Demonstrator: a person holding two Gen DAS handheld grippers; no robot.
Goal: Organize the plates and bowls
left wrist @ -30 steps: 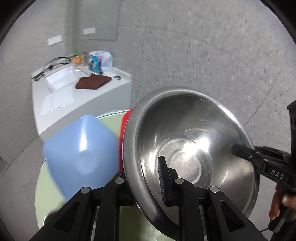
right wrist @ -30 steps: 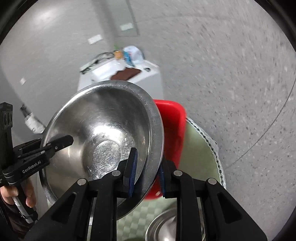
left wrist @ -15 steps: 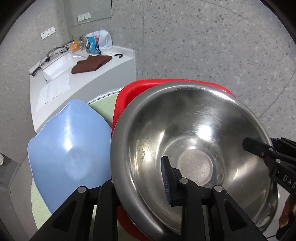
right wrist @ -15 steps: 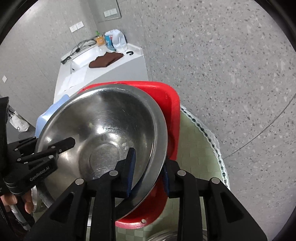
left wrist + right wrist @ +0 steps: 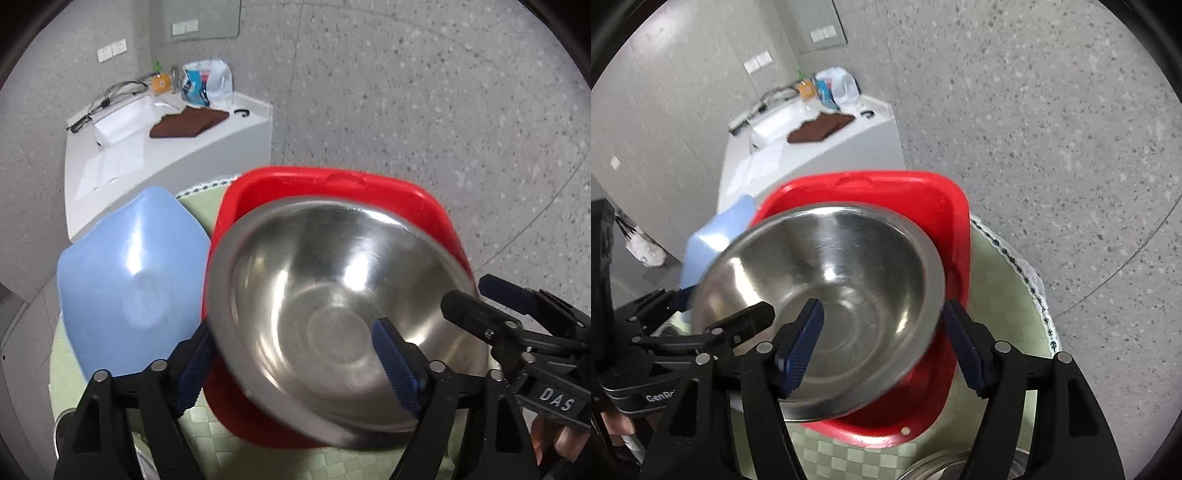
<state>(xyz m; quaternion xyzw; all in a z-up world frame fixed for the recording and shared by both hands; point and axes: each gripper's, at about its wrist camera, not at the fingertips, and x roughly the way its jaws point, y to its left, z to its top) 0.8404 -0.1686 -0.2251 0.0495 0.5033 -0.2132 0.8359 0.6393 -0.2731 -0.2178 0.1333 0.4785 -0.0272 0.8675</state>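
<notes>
A steel bowl [image 5: 332, 295] [image 5: 849, 277] lies tilted and motion-blurred inside the red basin [image 5: 332, 184] [image 5: 886, 184]. My left gripper [image 5: 295, 365] straddles its near-left rim. The jaws are opening, with one pad inside the bowl, one outside, and neither pressing. My right gripper [image 5: 882, 343] straddles the opposite rim the same way, its jaws opening too. Each gripper shows in the other's view: the right gripper [image 5: 469, 291] and the left gripper [image 5: 720, 306]. A pale blue bowl [image 5: 129, 284] [image 5: 713, 236] sits left of the basin.
Everything rests on a round table with a green checked cloth [image 5: 207, 424] [image 5: 1004, 295]. Another steel bowl [image 5: 938, 465] peeks in at the near edge. A white counter [image 5: 166, 147] with a brown cloth and bags stands behind, on grey speckled floor.
Both grippers were shut on the steel bowl's rim, and their jaws have now spread apart. The bowl has come down from above the table into the red basin.
</notes>
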